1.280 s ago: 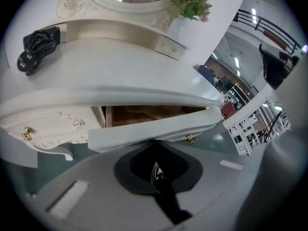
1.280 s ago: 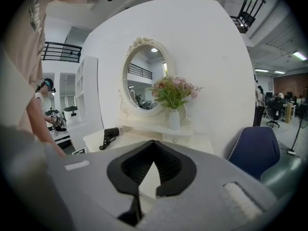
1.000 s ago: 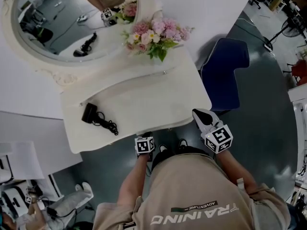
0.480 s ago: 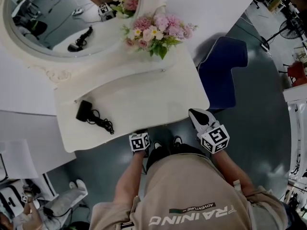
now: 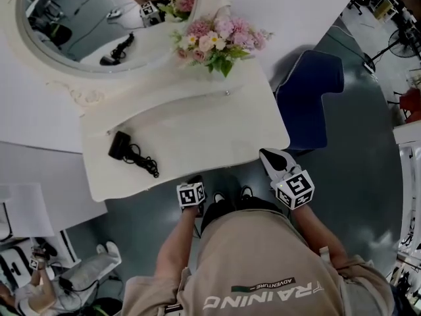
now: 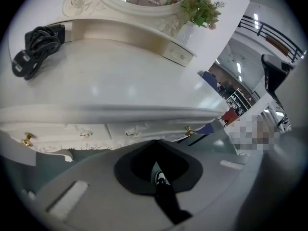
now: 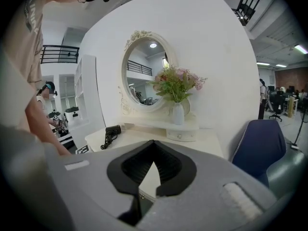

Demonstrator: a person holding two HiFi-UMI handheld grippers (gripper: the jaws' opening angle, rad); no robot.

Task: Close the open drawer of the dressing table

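Observation:
The white dressing table [image 5: 217, 143] stands against the wall under an oval mirror [image 5: 85, 25]. In the left gripper view its carved front [image 6: 144, 129] carries brass knobs [image 6: 188, 130]. The drawer fronts look flush there, and no drawer sticks out in the head view. My left gripper [image 5: 195, 182] is at the table's front edge, low, aimed at the front from beneath; its jaws [image 6: 155, 143] are shut on nothing. My right gripper [image 5: 268, 155] hovers off the table's front right corner. It is also shut and empty [image 7: 154, 143].
A black hair dryer with its cord [image 5: 128, 151] lies on the left of the tabletop. A vase of pink flowers [image 5: 220, 39] stands on the raised back shelf. A blue chair [image 5: 309, 97] stands right of the table. The person's shoes [image 5: 245, 193] are just before the table.
The head view has shifted a little. Both grippers keep their places by the table's front edge, still shut.

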